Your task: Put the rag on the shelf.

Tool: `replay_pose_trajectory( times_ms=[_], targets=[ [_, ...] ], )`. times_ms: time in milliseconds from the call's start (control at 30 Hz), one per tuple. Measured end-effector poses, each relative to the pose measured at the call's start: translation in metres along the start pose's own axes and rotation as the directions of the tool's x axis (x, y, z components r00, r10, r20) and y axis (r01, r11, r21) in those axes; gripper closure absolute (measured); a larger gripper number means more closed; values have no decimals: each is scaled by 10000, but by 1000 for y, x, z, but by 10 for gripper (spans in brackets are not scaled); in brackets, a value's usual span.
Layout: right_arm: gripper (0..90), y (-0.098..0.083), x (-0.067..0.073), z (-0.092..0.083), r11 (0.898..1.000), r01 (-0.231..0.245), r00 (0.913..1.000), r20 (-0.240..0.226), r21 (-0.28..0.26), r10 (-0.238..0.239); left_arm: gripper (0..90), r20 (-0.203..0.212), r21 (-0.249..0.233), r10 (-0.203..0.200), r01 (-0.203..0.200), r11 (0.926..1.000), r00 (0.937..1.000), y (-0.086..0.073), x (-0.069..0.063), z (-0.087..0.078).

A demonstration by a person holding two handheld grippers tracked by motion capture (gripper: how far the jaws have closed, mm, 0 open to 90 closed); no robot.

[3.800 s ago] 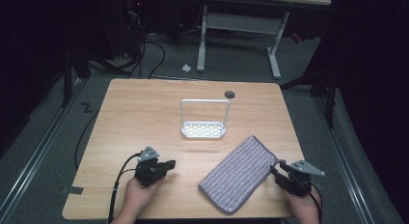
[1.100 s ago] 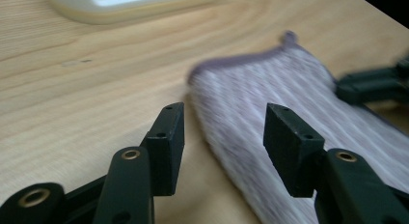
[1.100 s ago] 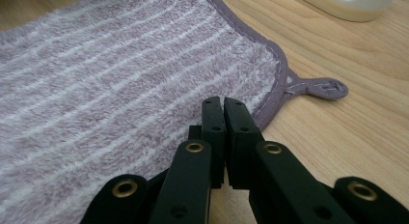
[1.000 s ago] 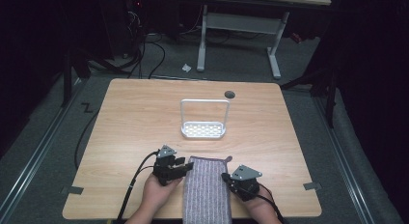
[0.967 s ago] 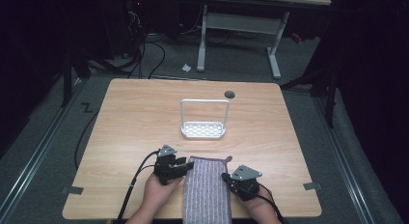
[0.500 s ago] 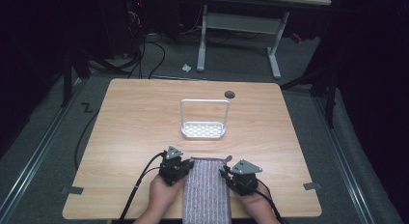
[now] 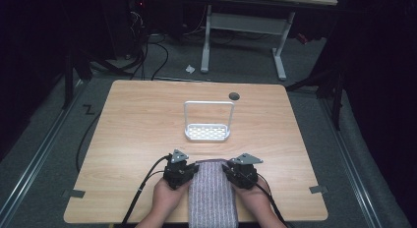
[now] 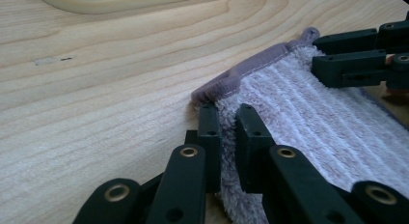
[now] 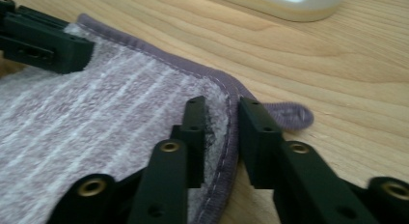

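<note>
Purple towel (image 7: 212,193) lies near on the tabletop (image 7: 137,125); your left tool (image 7: 188,167) and right tool (image 7: 229,169) each pinch a far corner.

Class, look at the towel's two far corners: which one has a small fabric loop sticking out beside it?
The corner pinched by the right gripper: the towel shows a purple loop there; the left gripper corner has none.

Both grippers, left gripper (image 7: 180,170) and right gripper (image 7: 241,172), are black with a grey three-cornered plate on top, trailing black cables. Their jaws are blocky linkages with brass-coloured rivets and small screw holes.
</note>
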State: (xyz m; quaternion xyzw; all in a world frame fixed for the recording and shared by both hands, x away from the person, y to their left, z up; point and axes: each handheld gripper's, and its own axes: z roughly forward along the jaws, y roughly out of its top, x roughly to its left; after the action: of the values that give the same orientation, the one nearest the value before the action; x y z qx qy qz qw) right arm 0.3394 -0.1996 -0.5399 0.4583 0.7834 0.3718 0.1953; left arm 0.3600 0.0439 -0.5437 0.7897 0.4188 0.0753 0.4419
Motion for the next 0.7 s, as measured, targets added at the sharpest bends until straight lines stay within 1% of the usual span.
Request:
replay_pose_trajectory(
  times_ms=[67,100,133,167,200,233,267,300,333,367,433,467,500,533,567,600,667,700],
  targets=[
    [795,-1,0,-1,10000,65,9999,-154,5,-65,837,-5,5,-14,14,10000,10000,0,-1,0],
    [798,-1,0,-1,9999,105,9995,-298,30,-104,841,18,26,76,-76,10000,10000,-1,-3,0],
    [799,-1,1,-1,9999,160,9988,-471,53,-157,843,18,26,76,-76,10000,10000,-1,-3,0],
    [799,-1,1,-1,9999,160,9988,-471,53,-157,843,100,12,151,-151,9999,9998,-1,-4,-1],
    [808,-2,2,-3,9996,276,9974,-669,52,-271,847,-88,-231,338,-340,9992,9994,-3,-8,-4],
    [808,-2,2,-3,9996,276,9974,-669,52,-271,848,-88,-231,338,-340,9992,9994,-3,-8,-4],
    [813,-3,4,-4,9993,383,9977,-555,-32,-384,848,-30,-350,243,-244,9991,9997,-4,-9,-6],
    [817,-6,8,-8,9977,587,9978,-293,-328,-596,850,-172,-613,215,-225,9979,9996,-5,-12,-9],
    [817,-6,8,-8,9977,587,9978,-293,-328,-596,850,-172,-613,215,-225,9979,9996,-5,-12,-9],
    [816,-7,12,-13,9957,610,9980,-149,-695,-622,850,-461,-993,297,-342,9945,9985,-5,-16,-15],
    [814,-6,13,-19,9896,787,9969,101,-1207,-781,849,-787,-1420,347,-457,9888,9963,-6,-19,-21],
    [814,-6,14,-23,9865,814,9966,232,-1418,-789,849,-928,-1604,394,-540,9856,9949,-7,-21,-24],
    [814,-6,14,-23,9865,814,9966,232,-1418,-789,848,-928,-1604,394,-540,9856,9949,-7,-21,-24],
    [814,-6,15,-29,9793,845,9959,480,-1840,-769,847,-1195,-1954,552,-780,9776,9913,-8,-25,-29],
    [814,-6,16,-31,9750,928,9949,589,-2021,-824,847,-1304,-2114,632,-901,9732,9894,-8,-27,-30],
    [814,-6,16,-31,9750,928,9949,589,-2021,-824,847,-1304,-2114,632,-901,9732,9894,-8,-27,-30],
    [815,-5,20,-34,9673,1127,9918,842,-2272,-958,847,-1472,-2378,791,-1129,9647,9859,-9,-33,-33],
    [815,-5,21,-35,9624,1245,9901,929,-2415,-1048,848,-1503,-2461,842,-1197,9618,9851,-8,-35,-35]
  ],
)
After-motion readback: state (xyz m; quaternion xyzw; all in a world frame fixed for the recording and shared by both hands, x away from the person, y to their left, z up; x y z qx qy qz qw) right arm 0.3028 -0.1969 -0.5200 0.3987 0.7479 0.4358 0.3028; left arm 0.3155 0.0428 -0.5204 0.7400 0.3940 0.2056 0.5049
